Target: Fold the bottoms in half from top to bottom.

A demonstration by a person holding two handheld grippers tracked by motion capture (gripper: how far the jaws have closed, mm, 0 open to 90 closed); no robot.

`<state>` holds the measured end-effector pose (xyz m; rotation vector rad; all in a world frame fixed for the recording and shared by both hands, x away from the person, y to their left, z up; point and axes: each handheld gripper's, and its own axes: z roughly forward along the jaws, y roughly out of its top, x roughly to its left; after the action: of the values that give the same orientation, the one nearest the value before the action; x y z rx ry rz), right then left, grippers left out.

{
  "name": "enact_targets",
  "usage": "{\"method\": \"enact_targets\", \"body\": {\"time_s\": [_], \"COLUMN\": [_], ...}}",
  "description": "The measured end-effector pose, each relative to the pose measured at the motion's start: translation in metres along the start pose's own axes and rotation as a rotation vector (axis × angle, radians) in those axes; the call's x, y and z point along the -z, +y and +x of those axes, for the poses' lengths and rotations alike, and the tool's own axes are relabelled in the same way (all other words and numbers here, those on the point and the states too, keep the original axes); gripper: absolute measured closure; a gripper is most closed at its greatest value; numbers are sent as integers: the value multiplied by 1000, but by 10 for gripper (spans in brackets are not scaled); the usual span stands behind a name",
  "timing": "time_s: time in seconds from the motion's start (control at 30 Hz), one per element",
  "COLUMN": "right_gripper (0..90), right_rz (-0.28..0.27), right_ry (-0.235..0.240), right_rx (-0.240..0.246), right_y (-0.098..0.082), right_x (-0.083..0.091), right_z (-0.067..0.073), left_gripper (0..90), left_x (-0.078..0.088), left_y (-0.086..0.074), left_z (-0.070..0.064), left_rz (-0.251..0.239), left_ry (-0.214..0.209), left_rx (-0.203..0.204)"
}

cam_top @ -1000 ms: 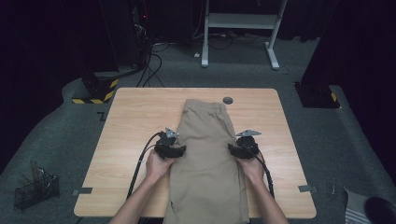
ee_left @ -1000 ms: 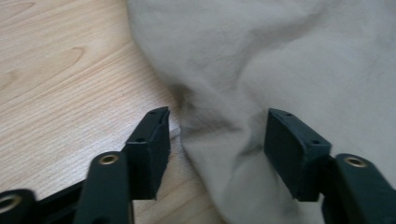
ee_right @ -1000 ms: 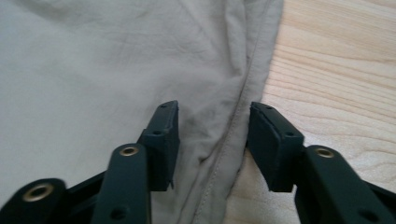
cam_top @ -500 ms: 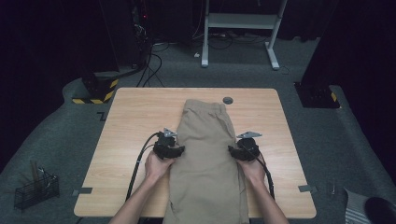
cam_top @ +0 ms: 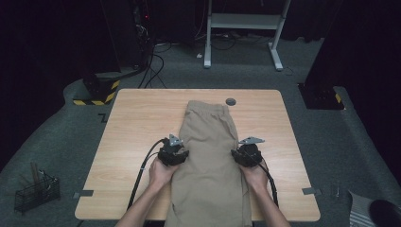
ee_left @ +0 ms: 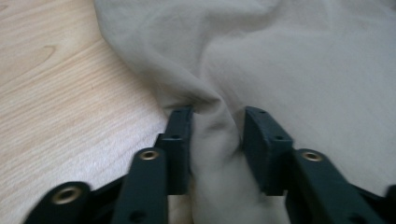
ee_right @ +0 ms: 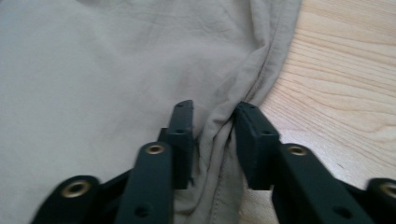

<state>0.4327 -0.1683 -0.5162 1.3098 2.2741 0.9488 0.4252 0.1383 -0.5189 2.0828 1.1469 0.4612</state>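
Khaki trousers [cam_top: 208, 161] lie lengthwise down the middle of the wooden table [cam_top: 137, 123], waistband at the far end. My left gripper [cam_top: 176, 152] sits at their left edge and my right gripper [cam_top: 243, 155] at their right edge, each held by a hand. In the left gripper view the jaws [ee_left: 217, 116] have just been closing, and a raised fold of the cloth [ee_left: 303, 60] is pinched between them. The right gripper's jaws [ee_right: 214, 109] have likewise just been closing, and they squeeze the seamed edge of the trousers [ee_right: 93, 60].
A small black disc [cam_top: 231, 101] lies on the table beyond the waistband. The trouser legs hang over the near edge. On the floor are a wire basket [cam_top: 35, 191] at left, a yellow-and-black striped base [cam_top: 94, 94] and a white desk frame [cam_top: 246, 21] behind.
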Motion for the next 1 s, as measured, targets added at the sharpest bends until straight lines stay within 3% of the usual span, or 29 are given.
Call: {"method": "enact_targets", "body": {"time_s": [0.13, 0.27, 0.47, 0.73, 1.0], "right_gripper": [826, 853, 869, 872, 872], "right_rz": [-7, -15, -27, -104, -167], "right_ry": [25, 33, 39, 42, 47], "right_rx": [-14, -19, -6, 39, 71], "right_y": [1, 1, 1, 7, 16], "right_x": [-2, -3, -2, 15, 31], "right_z": [0, 0, -1, 0, 4], "left_gripper": [795, 863, 879, 881, 882], "left_x": [-2, -3, 0, 24, 38], "left_y": [0, 0, 0, 9, 12], "left_z": [6, 10, 13, 19, 23], "left_rz": [-14, -20, -25, -99, -146], "left_ry": [-18, -55, -71, -104, -136], "left_rx": [45, 86, 68, 45, 65]}}
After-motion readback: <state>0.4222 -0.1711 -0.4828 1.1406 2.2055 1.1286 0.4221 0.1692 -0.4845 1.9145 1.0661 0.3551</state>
